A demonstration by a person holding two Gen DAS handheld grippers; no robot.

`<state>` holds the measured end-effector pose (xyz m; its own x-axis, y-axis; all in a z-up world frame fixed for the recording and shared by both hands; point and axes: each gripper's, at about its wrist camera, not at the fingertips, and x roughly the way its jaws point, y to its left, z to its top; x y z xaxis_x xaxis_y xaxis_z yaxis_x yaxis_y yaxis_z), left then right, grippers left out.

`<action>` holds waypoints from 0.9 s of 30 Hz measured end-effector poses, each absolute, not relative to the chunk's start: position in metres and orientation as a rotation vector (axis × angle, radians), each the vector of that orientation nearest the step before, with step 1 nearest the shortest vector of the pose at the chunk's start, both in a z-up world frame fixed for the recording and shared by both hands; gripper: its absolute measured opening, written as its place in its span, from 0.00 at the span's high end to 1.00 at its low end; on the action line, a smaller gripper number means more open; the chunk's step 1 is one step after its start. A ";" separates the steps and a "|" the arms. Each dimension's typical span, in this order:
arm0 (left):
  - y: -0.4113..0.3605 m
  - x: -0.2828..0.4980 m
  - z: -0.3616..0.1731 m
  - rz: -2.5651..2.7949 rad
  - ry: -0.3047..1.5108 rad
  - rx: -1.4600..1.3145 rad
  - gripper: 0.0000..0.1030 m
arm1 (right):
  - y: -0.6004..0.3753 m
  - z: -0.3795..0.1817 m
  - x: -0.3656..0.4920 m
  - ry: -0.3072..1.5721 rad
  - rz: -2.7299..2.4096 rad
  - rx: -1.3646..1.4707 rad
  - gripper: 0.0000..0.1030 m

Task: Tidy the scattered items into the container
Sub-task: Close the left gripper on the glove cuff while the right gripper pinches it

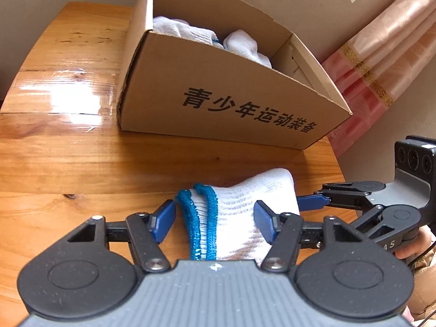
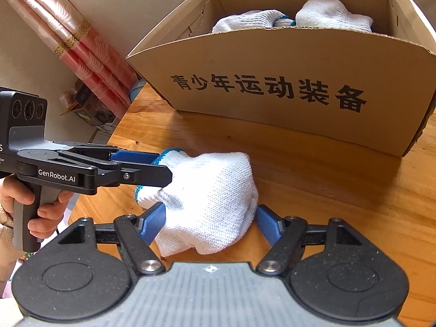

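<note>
Glove [image 2: 209, 201]: on table, just before box [image 2: 286, 87] | left gripper [image 1: 215, 219]: narrowed around blue cuff, pads touching | right gripper [image 2: 209, 223]: straddling body, contact unclear | advice: seat both grips before lifting over box wall.

Bare table [image 2: 340, 190] lies between the glove [image 2: 212, 201] and the box [image 2: 272, 81], lower right of the right view. The box's front wall stands in the way. Its open top holds gloves [image 2: 332, 13], with room at the left end.
</note>
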<state>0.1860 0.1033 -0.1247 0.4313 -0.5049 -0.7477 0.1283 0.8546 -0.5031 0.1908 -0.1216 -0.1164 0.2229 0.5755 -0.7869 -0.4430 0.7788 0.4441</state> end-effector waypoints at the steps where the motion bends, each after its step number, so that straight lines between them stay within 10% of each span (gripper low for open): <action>1: 0.103 0.186 -0.125 -0.407 1.059 -0.410 0.48 | -0.121 -0.117 0.191 1.145 0.704 0.129 0.29; 27: 0.104 0.162 -0.130 -0.326 1.108 -0.501 0.46 | -0.131 -0.120 0.181 1.110 0.716 0.116 0.32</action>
<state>0.1617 0.1043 -0.1301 0.4162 -0.4895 -0.7662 0.0033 0.8435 -0.5371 0.1812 -0.1310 -0.1204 0.2484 0.5796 -0.7761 -0.4683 0.7732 0.4275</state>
